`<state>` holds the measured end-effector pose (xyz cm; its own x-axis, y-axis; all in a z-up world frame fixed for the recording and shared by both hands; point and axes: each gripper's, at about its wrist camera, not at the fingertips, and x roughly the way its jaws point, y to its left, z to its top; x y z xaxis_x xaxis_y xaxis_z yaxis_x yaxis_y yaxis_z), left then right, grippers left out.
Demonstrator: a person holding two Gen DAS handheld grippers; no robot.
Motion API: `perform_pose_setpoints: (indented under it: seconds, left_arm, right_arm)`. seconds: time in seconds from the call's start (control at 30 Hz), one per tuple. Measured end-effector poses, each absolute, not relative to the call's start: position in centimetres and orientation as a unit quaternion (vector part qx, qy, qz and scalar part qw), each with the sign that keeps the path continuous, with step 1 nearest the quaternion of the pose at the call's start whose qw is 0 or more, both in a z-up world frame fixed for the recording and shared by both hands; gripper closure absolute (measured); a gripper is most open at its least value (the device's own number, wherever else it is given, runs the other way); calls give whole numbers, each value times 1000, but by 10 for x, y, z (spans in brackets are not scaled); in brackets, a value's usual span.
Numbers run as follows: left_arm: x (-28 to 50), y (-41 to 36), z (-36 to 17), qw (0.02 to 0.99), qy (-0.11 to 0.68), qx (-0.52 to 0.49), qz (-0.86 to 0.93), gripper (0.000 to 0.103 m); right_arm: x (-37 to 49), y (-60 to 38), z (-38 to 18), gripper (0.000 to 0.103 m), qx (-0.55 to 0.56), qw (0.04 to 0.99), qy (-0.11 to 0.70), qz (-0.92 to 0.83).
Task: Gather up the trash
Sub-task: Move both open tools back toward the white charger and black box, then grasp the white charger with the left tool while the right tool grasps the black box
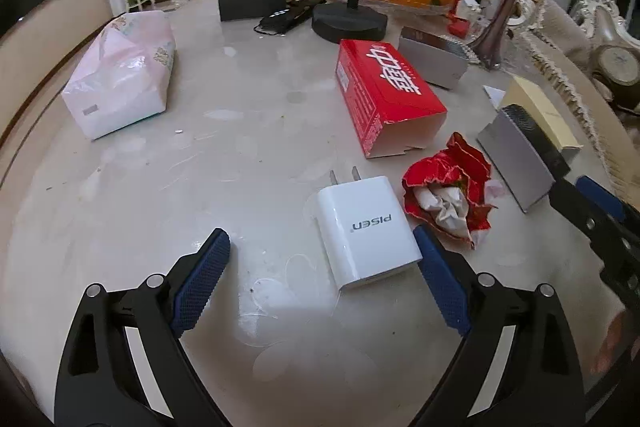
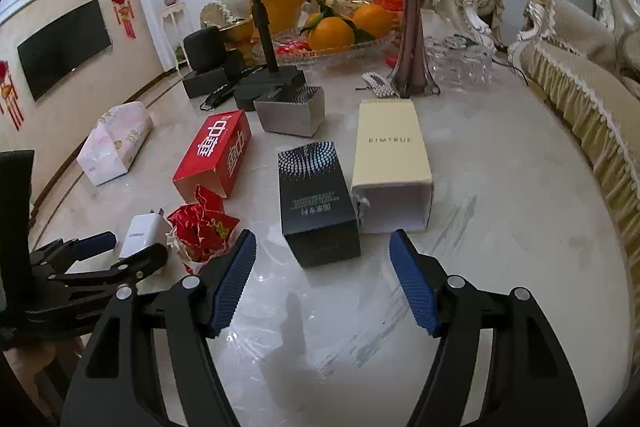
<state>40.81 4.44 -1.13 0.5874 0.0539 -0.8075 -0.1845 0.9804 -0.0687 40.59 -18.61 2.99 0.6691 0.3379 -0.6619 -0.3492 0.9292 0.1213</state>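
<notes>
In the left wrist view my left gripper (image 1: 320, 233) stands open low over the marble table (image 1: 120, 211). A white plug-in charger (image 1: 366, 231) lies flat between its fingers, close to the right one. Just right of it sits a crumpled red wrapper (image 1: 448, 195) with white paper inside. An open red carton (image 1: 384, 95) lies beyond. My right gripper (image 2: 323, 239) is open, and the near end of a black box (image 2: 316, 199) lies between its tips with a gap on each side. A cream box (image 2: 390, 155) lies beside the black one.
A grey box (image 2: 290, 111), a tissue pack (image 2: 114, 147), a black stand (image 2: 264, 27), a glass dish of oranges (image 2: 340, 47) and a dark vase (image 2: 412, 39) crowd the far half. A fringed sofa (image 2: 580, 87) borders the table's right edge.
</notes>
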Motion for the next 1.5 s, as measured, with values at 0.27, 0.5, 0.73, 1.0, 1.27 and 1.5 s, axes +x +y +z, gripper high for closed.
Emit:
perform_pose_setpoints:
  seconds: [0.27, 0.5, 0.73, 1.0, 1.27, 1.5]
  left_arm:
    - [399, 64, -9, 889, 450, -73, 30, 13]
    - [396, 67, -8, 887, 454, -87, 16, 13]
    - [400, 59, -10, 886, 457, -69, 24, 13]
    - [401, 57, -12, 889, 455, -47, 21, 13]
    - [408, 58, -12, 889, 456, -29, 10, 18]
    - [404, 58, -8, 896, 445, -11, -7, 65]
  right_arm:
    - [408, -183, 24, 55, 22, 891, 383, 241]
    - [403, -199, 38, 47, 30, 905, 369, 209]
    - [421, -185, 28, 41, 18, 896, 383, 226]
    - [416, -163, 27, 41, -6, 895, 371, 246]
    - [440, -139, 22, 44, -59, 896, 390, 205]
    - [431, -136, 21, 65, -50, 888, 402, 216]
